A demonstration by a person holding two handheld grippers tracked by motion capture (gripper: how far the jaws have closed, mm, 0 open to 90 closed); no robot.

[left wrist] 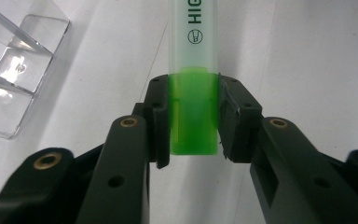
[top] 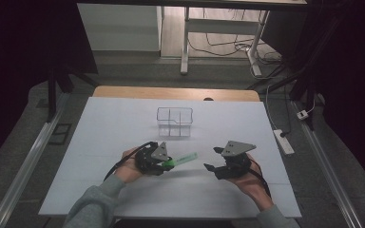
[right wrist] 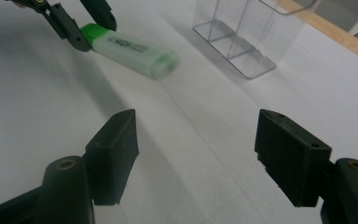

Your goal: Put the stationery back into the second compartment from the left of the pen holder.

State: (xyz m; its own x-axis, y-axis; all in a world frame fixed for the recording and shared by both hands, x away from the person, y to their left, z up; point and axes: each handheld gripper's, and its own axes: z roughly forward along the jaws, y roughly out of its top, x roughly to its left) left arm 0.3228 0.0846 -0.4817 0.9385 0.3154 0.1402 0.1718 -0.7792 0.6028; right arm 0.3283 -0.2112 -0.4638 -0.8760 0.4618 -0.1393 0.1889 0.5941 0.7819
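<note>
Highlighter [top: 179, 160] sat low and centre in the high view, its green end clamped in the left tongs [top: 167, 164]. Right tongs [top: 212, 158] stood open and empty to its right. Clear organizer [top: 174, 122] stood above on the counter [top: 123, 118].

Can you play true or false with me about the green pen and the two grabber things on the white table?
1. The left gripper is clamped on the green end of the highlighter. True.
2. The right gripper is holding the highlighter too. False: its jaws stand open with nothing between them, apart from the highlighter.
3. The clear plastic organizer has pens in it. False: its compartments look empty.
4. The organizer stands farther from the person than both grippers. True.
5. The highlighter is lying flat on the white table. False: the left gripper holds it by one end, and its other end points toward the right gripper.
</note>
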